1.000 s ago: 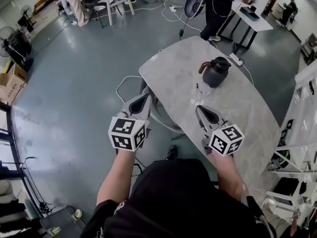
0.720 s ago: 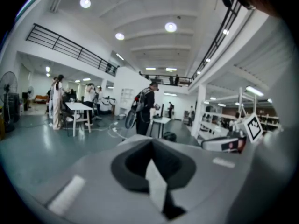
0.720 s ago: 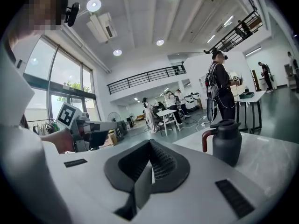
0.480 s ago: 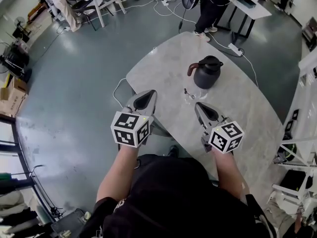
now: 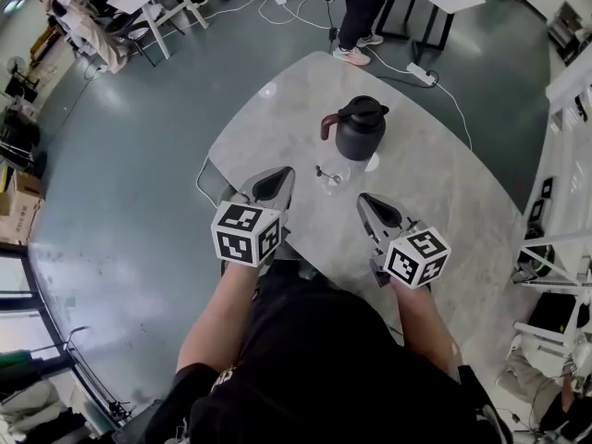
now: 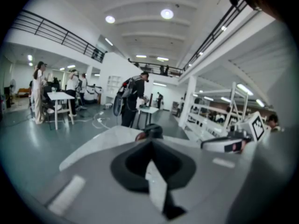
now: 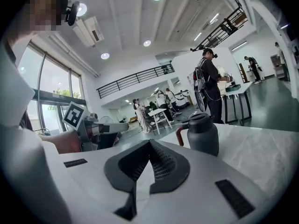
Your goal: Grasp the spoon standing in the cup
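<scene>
The cup (image 5: 336, 179) is a small clear glass that sits on the gray table (image 5: 435, 188), just in front of the black jug (image 5: 359, 129). The spoon (image 5: 325, 173) stands in the cup. Its handle goes up and seems to lean a little toward the left side, but it is very small in the head view, so I am not sure of the tilt.

The left gripper (image 5: 280, 176) has its jaws pressed together with nothing in them. The right gripper (image 5: 365, 202) also has its jaws closed tight, and it holds nothing too. Both hang near the table edge closest to the person.

The cup is ahead of both grippers and sits between them. From the right gripper it is ahead and a bit to the left. From the left gripper it is ahead and off to the right. I think the right gripper is a bit nearer to it. Neither gripper view shows the cup or spoon, only the jug past the jaws. The jaws would have to open before they can pinch the thin handle.

I can read no words or brand names anywhere. The only marks are the black and white squares on the left cube (image 5: 245, 234) and the right cube (image 5: 416, 257)
</scene>
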{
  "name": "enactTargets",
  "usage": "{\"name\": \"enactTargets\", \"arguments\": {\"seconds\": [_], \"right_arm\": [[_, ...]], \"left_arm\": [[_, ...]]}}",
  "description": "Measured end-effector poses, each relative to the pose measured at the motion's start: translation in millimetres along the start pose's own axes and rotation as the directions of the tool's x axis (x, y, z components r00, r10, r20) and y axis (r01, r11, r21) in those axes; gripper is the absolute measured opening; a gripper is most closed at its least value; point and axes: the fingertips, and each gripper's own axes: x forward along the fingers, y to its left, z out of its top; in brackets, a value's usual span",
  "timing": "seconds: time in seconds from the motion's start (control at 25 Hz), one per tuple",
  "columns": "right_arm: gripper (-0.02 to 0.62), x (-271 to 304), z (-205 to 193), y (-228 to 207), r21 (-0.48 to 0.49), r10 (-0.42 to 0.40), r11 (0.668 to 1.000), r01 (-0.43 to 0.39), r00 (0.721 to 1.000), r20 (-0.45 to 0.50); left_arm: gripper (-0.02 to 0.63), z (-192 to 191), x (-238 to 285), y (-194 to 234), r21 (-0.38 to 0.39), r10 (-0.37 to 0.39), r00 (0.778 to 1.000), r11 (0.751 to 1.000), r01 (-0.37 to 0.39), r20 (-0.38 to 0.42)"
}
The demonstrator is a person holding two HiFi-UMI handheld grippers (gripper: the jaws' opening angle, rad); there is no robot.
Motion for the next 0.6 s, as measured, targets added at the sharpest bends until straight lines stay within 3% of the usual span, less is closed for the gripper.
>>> {"name": "enactTargets", "arguments": {"seconds": [0.4, 0.6], "right_arm": [[-0.006, 2, -14, -30, 0.055, -0.073, 0.996, 0.075, 0.997, -0.035], [-0.006, 16, -14, -32, 0.059, -0.083, 0.995, 0.086, 0.995, -0.053]], "left_arm": [[0.011, -22, 53, 6, -0.016, -0.065, 0.995, 0.998, 0.064, -0.079], [0.049, -43, 79, 15, -0.081, -0.101, 0.987, 0.993, 0.091, -0.128]]}}
